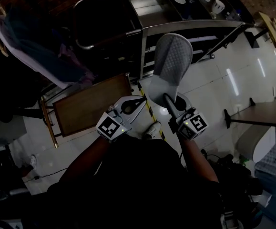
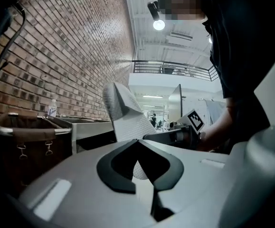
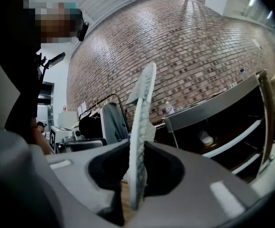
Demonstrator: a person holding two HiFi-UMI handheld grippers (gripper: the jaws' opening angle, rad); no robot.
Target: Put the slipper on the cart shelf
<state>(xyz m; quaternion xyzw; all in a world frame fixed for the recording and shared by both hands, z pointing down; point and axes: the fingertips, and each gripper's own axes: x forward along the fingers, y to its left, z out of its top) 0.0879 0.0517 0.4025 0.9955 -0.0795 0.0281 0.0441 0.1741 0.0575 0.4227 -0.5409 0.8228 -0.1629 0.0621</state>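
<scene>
A grey slipper (image 1: 172, 61) stands on end in the air, its textured sole facing me and its toe pointing at the metal cart (image 1: 190, 30). My right gripper (image 1: 168, 99) is shut on the slipper's heel edge. In the right gripper view the slipper (image 3: 139, 127) rises edge-on between the two pads. My left gripper (image 1: 132, 105) hovers just left of the slipper, shut with nothing in it. Past its closed tips (image 2: 138, 141) the slipper (image 2: 125, 115) shows, apart from them. The cart's shelves (image 3: 232, 141) lie ahead to the right, one bearing a small white object (image 3: 204, 137).
A wooden board (image 1: 92, 104) lies on the floor left of the grippers. Clothes hang on a rack (image 1: 33, 42) at far left. Yellow-black tape (image 1: 149, 109) runs across the tiles. A table (image 1: 264, 113) stands at right. Bottles and cups sit on the cart's top (image 1: 180, 1).
</scene>
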